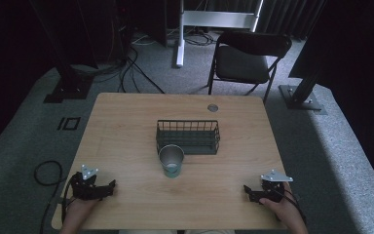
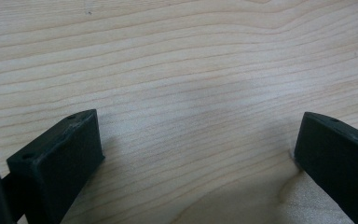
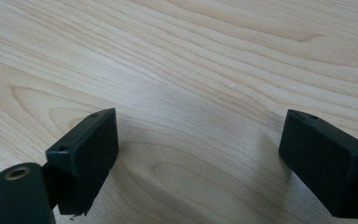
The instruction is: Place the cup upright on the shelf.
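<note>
Both tongs rest spread and empty on the pale wooden counter (image 1: 126, 126); left tongs (image 1: 108, 187), right tongs (image 1: 249, 191); the grey metal cup (image 1: 171, 160) stands between and ahead, touching the dark wire basket (image 1: 188, 136); likely start; next, reach inward for the cup.

floor: grey carpet (image 1: 331, 146) | furniture: pale wood bench (image 1: 126, 122), black folding chair (image 1: 246, 61) beyond it | backdrop: dark curtains (image 1: 282, 14) | cables (image 1: 131, 68) on floor | light: dim, brighter at right

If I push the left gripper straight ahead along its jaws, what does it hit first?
Probably nothing soon: the left gripper, jaws open, faces bare wooden table. From above, the cup seems off its line.
</note>
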Motion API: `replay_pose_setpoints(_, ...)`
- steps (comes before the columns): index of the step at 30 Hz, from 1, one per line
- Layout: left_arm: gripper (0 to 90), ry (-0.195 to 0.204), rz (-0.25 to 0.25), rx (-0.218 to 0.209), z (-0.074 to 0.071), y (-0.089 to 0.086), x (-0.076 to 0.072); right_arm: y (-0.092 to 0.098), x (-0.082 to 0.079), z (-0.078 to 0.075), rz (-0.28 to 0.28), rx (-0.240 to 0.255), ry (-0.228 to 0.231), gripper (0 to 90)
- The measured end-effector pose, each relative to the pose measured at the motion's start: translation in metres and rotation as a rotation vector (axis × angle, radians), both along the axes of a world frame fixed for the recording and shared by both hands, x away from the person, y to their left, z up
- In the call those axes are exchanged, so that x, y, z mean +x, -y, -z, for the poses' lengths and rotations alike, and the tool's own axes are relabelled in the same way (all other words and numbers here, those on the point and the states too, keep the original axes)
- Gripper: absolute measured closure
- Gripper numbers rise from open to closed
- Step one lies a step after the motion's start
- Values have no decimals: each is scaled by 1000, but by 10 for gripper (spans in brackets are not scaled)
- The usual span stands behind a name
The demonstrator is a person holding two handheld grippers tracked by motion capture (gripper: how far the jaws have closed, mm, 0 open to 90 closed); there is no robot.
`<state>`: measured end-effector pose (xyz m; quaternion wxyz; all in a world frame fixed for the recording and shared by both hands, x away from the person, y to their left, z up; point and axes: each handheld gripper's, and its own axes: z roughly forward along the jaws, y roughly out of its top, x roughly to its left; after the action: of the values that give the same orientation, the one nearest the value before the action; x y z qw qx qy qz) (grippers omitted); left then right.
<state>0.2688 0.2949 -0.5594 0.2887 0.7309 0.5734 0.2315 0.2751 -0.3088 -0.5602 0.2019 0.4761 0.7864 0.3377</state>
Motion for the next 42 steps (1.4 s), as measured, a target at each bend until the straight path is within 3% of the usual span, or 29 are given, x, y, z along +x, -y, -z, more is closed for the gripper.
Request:
replay_pose_setpoints(20,14,1,0,-1,0,0,0,1,0,0,-16,-1,2,112)
replay_pose_setpoints(26,14,0,0,-1,0,0,0,-2,-2,0,-62,-2,2,112)
replay_pose_setpoints(29,14,1,0,-1,0,0,0,-2,-2,-2,-52,-2,15,112)
replay_pose_setpoints(42,14,0,0,-1,0,0,0,-23,6,-18,-93,63,63,113)
